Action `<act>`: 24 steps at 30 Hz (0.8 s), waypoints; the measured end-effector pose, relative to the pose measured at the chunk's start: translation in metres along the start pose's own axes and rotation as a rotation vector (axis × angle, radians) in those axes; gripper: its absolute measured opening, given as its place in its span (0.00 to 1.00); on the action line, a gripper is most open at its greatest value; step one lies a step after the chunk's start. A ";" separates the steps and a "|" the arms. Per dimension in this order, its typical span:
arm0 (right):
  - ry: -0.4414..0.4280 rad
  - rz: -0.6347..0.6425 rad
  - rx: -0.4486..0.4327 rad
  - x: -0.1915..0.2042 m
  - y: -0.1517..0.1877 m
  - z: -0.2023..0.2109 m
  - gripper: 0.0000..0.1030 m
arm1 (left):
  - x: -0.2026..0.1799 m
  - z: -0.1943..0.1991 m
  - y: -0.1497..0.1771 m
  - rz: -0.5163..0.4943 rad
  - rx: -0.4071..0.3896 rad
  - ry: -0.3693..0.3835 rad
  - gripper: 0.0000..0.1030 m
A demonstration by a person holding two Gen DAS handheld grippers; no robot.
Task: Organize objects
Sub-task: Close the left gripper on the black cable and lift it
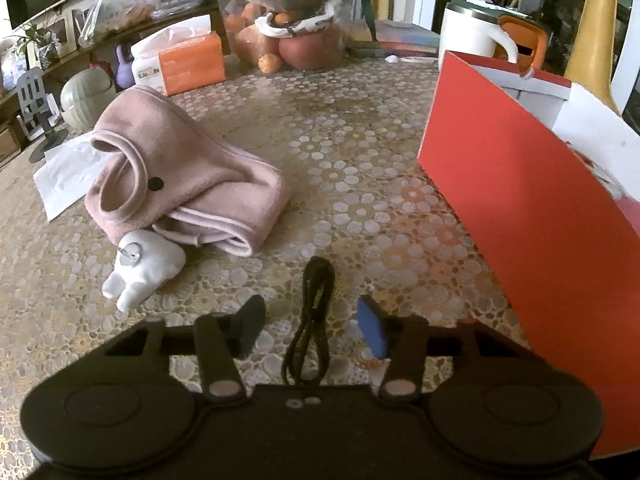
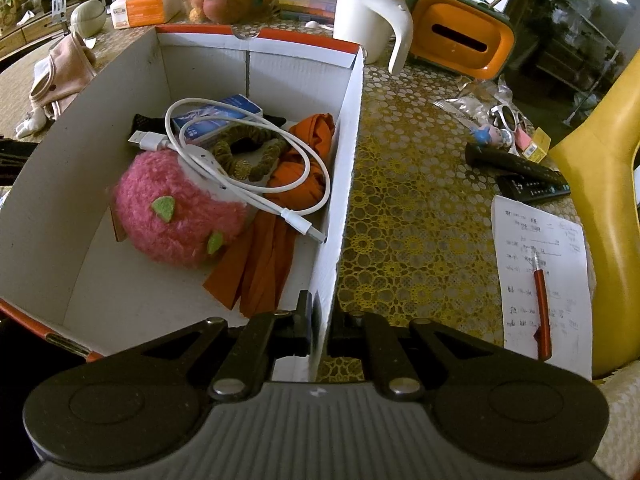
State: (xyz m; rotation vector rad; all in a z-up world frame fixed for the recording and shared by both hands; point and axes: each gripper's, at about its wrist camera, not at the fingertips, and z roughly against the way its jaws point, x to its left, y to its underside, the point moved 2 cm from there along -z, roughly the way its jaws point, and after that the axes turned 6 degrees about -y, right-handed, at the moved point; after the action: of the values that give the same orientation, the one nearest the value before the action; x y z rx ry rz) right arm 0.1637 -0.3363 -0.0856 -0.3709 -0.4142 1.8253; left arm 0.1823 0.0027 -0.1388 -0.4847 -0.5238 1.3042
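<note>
Your left gripper (image 1: 312,328) hangs open over the black cord (image 1: 310,324). It's light and floppy, so pinch mid-bundle. Your right gripper (image 2: 320,330) clamps the box (image 2: 348,168) wall.

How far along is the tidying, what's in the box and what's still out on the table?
Partly done. The box already holds a pink plush, white cable, orange cloth and a blue pack. The right gripper is clamped on the box wall. The left gripper, jaws open, straddles a black cord. The pink garment and white figure remain.
</note>
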 end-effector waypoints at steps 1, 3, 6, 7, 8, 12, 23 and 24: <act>0.000 0.000 0.000 0.000 0.000 0.000 0.06 | 0.000 0.000 0.000 0.003 0.002 0.012 0.38; 0.001 -0.001 -0.001 0.000 0.000 0.000 0.06 | -0.002 0.001 -0.001 -0.004 0.004 0.013 0.27; 0.002 -0.003 -0.004 0.000 0.000 0.000 0.06 | -0.003 0.001 -0.002 0.000 0.015 -0.001 0.10; 0.003 -0.004 -0.005 0.000 0.000 0.000 0.06 | -0.002 0.001 -0.003 0.005 0.020 -0.002 0.10; 0.003 -0.003 -0.005 0.000 0.000 0.000 0.06 | -0.003 0.001 -0.003 0.004 0.019 -0.002 0.09; 0.005 -0.002 -0.009 0.001 0.001 0.000 0.06 | -0.005 0.007 -0.003 0.001 0.002 -0.006 0.08; 0.009 -0.009 -0.019 0.001 0.002 0.000 0.06 | -0.001 0.049 -0.018 0.018 -0.045 0.016 0.07; 0.009 -0.010 -0.020 0.001 0.001 0.000 0.06 | -0.001 0.054 -0.020 0.023 -0.050 0.020 0.07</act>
State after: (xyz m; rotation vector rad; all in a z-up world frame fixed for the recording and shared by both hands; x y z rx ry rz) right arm 0.1622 -0.3362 -0.0863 -0.3895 -0.4279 1.8103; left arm 0.1644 0.0003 -0.0845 -0.5456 -0.5363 1.3090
